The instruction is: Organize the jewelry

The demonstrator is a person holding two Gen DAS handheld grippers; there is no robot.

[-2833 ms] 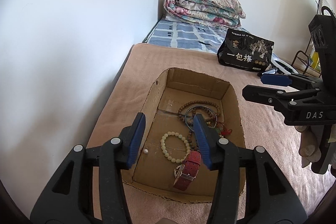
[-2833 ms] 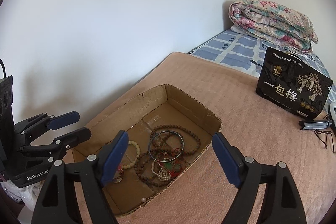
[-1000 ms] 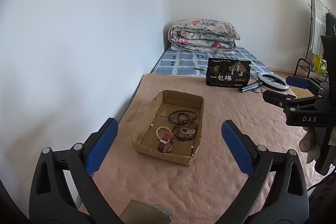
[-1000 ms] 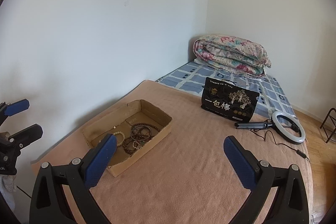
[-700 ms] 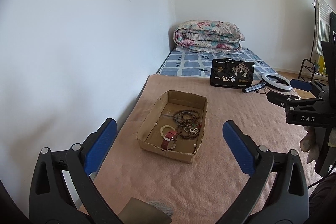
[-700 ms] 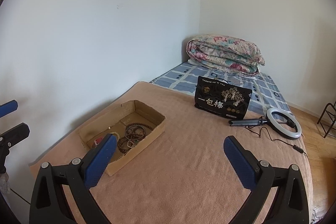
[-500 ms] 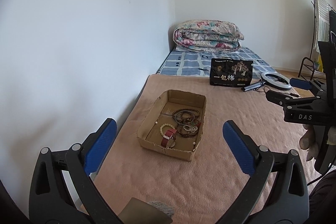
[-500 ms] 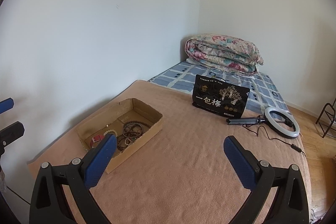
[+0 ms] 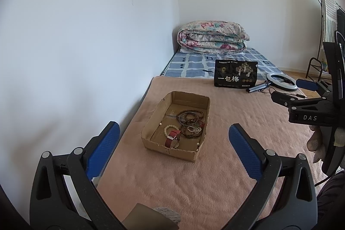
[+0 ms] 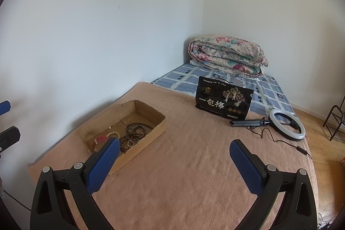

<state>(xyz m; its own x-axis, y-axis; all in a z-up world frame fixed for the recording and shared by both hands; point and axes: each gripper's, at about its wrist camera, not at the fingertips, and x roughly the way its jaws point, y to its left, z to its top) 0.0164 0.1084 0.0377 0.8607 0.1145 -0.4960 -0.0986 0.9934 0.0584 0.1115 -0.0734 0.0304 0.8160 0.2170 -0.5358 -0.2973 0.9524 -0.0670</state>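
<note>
A shallow cardboard box (image 9: 155, 110) sits on the pink blanket near the wall; it also shows in the right wrist view (image 10: 158, 130). In it lie a red-strap watch (image 9: 172, 137), a pale bead bracelet (image 9: 169, 127), dark bead strands with a dark bangle (image 9: 189, 116), and loose pearls. My left gripper (image 9: 172, 149) is open and empty, held back from the box's near end. My right gripper (image 10: 172, 153) is open and empty, back and to the right of the box; it appears at the right edge of the left wrist view (image 9: 301, 94).
A black snack bag (image 10: 223, 101) stands at the blanket's far edge. A ring light (image 10: 286, 123) on a folded tripod lies to its right. A folded floral quilt (image 10: 228, 55) lies in the corner. A white wall runs along the left. A metal rack (image 10: 335, 122) stands at right.
Both grippers have drawn back and up from the box. The left gripper, partly closed over the box before, is now wide open. The jewelry has stayed in the box.
</note>
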